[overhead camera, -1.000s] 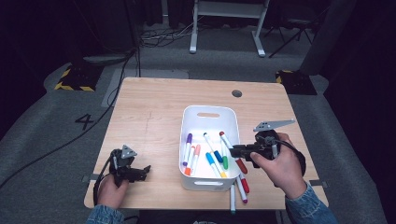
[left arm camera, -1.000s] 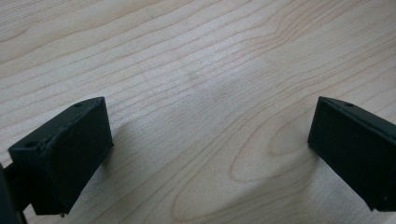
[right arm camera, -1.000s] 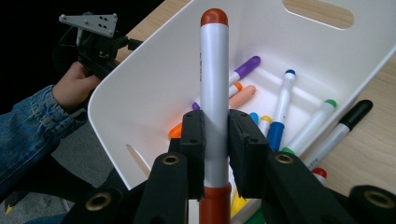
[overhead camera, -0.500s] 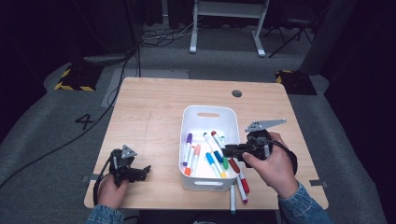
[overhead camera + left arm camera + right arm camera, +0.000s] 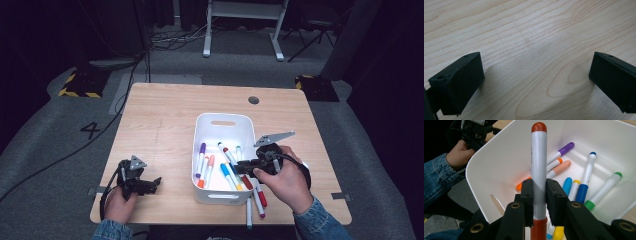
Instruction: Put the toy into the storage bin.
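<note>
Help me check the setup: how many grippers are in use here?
2. The left gripper sits open at the table's front left; the right gripper is over the white bin, shut on a red-capped marker.

Bare tabletop (image 5: 165, 130) left of the white bin (image 5: 220, 120); markers (image 5: 256, 200) crowd its right wall.

Right hand-held gripper (image 5: 246, 166) holds red marker (image 5: 239, 166) over white bin (image 5: 222, 121).

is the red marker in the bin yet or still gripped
Still gripped: the right gripper is shut on the red marker, holding it over the bin, not lying among the markers inside.
</note>
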